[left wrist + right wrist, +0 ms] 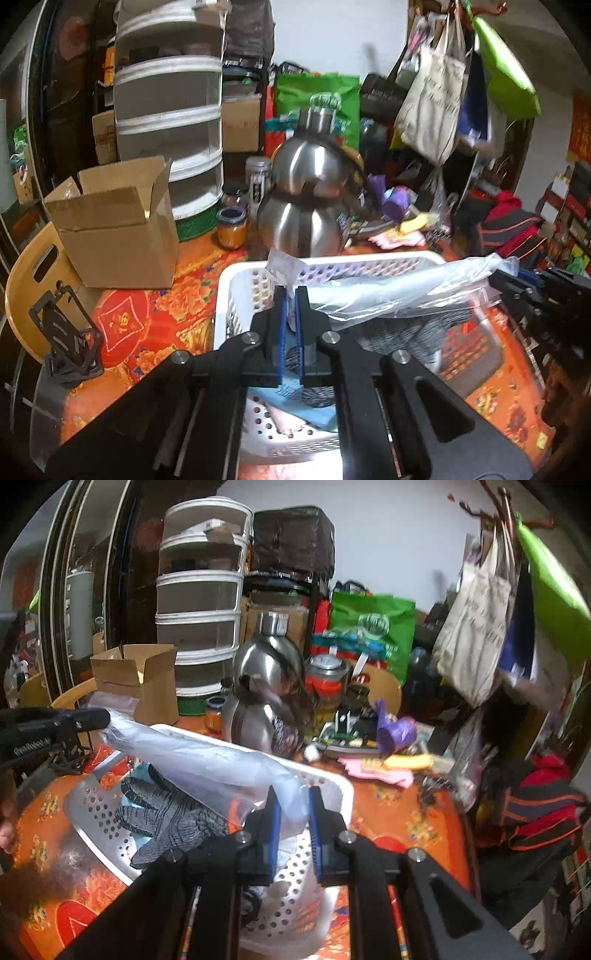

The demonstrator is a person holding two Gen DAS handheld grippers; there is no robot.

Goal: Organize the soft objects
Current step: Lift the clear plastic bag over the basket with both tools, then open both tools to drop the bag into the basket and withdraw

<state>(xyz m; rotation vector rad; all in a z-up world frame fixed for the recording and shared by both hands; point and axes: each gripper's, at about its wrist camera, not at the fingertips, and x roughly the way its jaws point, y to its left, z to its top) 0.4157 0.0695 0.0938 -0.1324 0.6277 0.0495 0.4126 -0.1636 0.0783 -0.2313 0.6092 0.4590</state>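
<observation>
On my left side, the left gripper (290,317) has its jaws nearly together, pinching one end of the clear plastic bag (406,291). From those jaws the bag runs away to my right, across the top of the white basket (236,280), toward the other gripper. Its long axis lies crosswise to the left jaws, not along them.

Below the left jaws, inside the basket, I see a grey knit glove (402,332) and something pale blue; I cannot make out what the blue piece is. The basket stands on the counter (147,325), which carries a red and orange cloth.

Moving right, the right gripper (293,818) holds the bag's other end between its jaws, which stand a little apart with the bunched plastic (207,764) filling the gap. From these jaws the bag stretches up and to my left, over the glove (170,819), to the left gripper's black tip (83,718).

So I judge the bag is slung between both hands above the basket (343,786), each gripper at one end and neither nearer the middle. As I read it, the next move turns on that span: either the ends come together to fold the bag, or both lower so it settles lengthwise into the basket.
</observation>
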